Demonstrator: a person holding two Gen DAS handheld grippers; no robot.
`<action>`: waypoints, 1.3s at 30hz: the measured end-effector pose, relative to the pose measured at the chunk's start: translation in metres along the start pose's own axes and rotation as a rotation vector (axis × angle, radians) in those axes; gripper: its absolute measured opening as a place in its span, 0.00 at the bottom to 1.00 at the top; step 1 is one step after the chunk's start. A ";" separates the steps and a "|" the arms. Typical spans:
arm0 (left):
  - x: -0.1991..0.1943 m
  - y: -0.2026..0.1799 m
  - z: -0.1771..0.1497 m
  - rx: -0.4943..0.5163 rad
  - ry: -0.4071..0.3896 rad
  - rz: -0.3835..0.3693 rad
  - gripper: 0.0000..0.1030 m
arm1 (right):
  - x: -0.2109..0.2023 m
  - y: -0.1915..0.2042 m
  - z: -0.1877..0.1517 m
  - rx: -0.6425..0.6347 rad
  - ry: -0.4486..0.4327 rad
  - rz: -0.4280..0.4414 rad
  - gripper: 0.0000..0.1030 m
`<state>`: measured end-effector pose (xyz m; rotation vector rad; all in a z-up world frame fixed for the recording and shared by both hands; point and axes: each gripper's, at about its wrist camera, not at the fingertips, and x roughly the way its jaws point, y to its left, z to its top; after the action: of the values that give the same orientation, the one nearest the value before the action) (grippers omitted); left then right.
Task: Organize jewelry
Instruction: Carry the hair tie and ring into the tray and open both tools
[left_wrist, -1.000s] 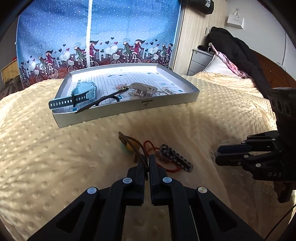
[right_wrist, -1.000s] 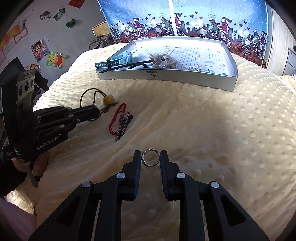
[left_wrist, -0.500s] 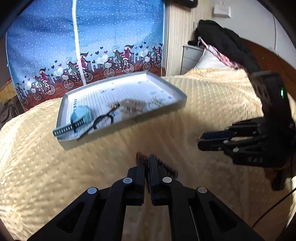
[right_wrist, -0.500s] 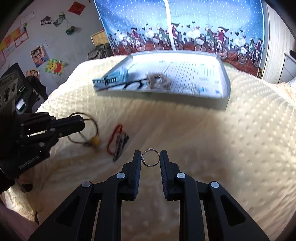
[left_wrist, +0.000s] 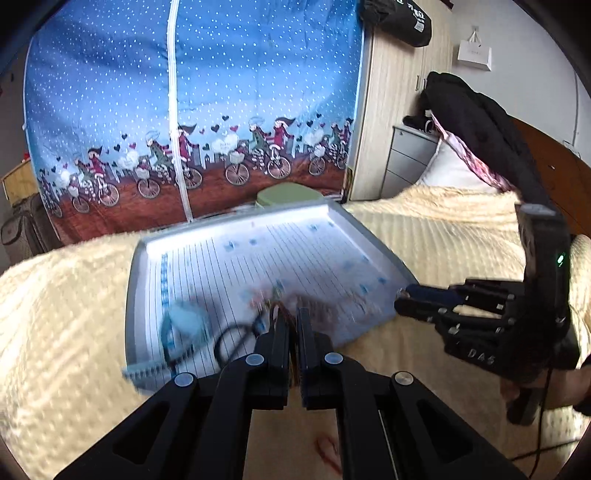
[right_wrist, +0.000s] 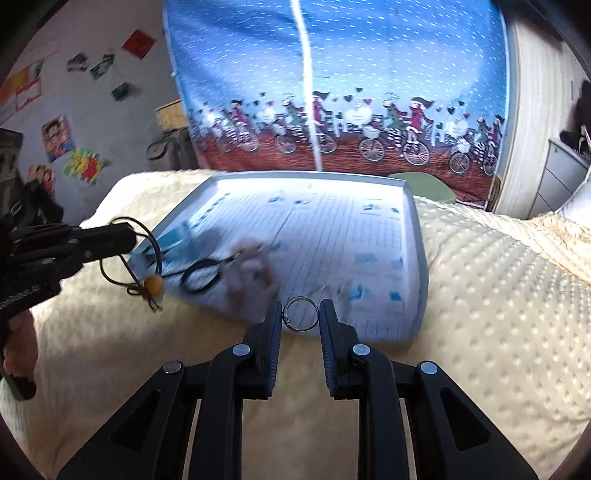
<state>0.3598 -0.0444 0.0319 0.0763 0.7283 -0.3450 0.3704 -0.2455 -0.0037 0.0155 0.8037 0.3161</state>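
Now the right gripper (right_wrist: 301, 314) pinches a silver ring (right_wrist: 300, 314) above the tray's (right_wrist: 419, 258) near edge; the left gripper (left_wrist: 292, 325) clamps a cord necklace (right_wrist: 147, 273); the tray holds blurred jewelry.

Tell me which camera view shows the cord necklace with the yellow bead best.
The right wrist view: the cord necklace hangs in full from the left hand-held gripper, loop and bead clear against the blanket. The left wrist view shows only a sliver of cord between its own closed fingers.
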 end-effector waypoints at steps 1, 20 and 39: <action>0.003 0.001 0.004 -0.002 -0.009 0.003 0.04 | 0.006 -0.002 0.003 0.012 0.000 -0.003 0.18; 0.065 0.015 -0.006 -0.059 0.116 0.017 0.05 | 0.058 -0.009 -0.009 0.022 0.058 -0.025 0.18; 0.009 0.022 -0.027 -0.149 -0.056 -0.002 0.91 | -0.002 -0.006 -0.015 -0.012 -0.027 -0.066 0.90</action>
<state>0.3562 -0.0211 0.0042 -0.0745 0.6965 -0.2925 0.3599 -0.2535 -0.0133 -0.0177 0.7734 0.2581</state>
